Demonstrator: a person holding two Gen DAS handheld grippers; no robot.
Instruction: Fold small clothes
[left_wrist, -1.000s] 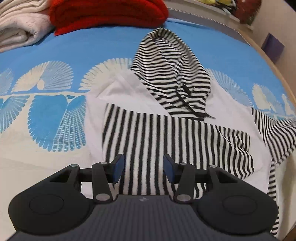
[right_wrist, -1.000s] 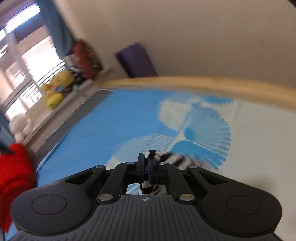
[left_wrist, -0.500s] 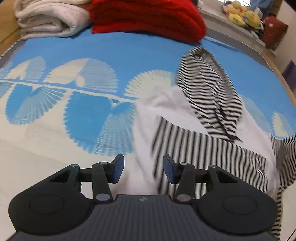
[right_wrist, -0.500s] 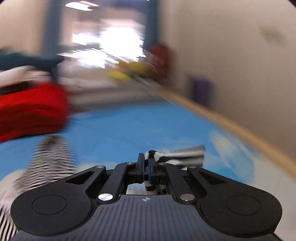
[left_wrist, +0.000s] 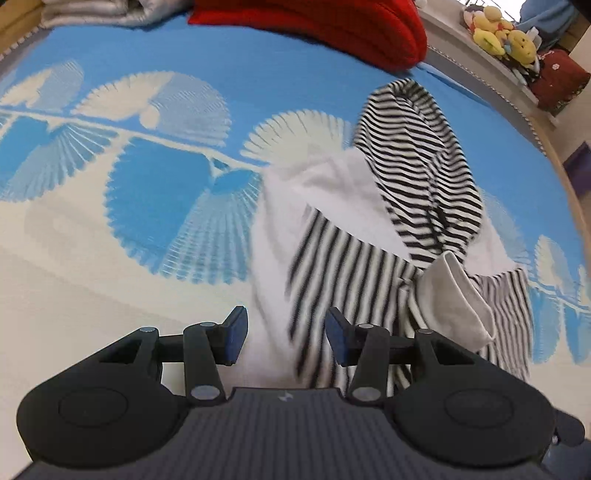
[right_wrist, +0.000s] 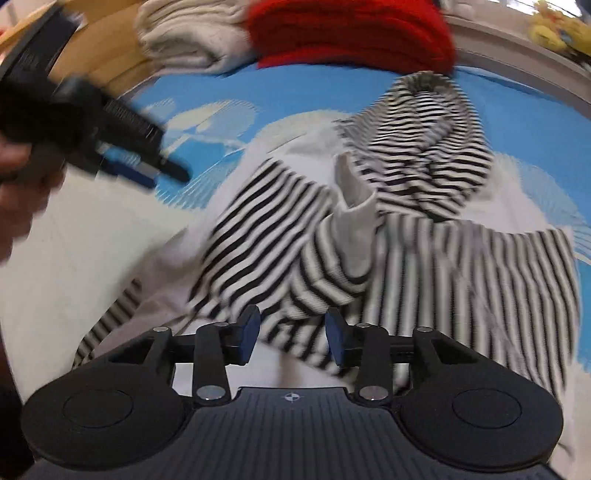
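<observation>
The right gripper (right_wrist: 291, 338) has its fingers opening, nothing pressed between them; a striped sleeve (right_wrist: 332, 266) with a white cuff lies just beyond, folded across the hoodie (right_wrist: 461, 266). The left gripper (left_wrist: 284, 336) hovers with fingers partly apart and empty over the hoodie's white left edge. The black-and-white striped hoodie lies on the blue-and-white bed cover (left_wrist: 129, 184), hood (left_wrist: 417, 147) pointing toward a red blanket (left_wrist: 314, 26) and a folded cream one (right_wrist: 184, 33).

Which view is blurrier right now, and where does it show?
Right wrist view: heavy motion smear on the black-and-white striped hooded top, the red folded blanket and the left gripper. Left wrist view: mostly sharp, only the top's near stripes smear; fisheye bends the bed's wooden edge.
</observation>
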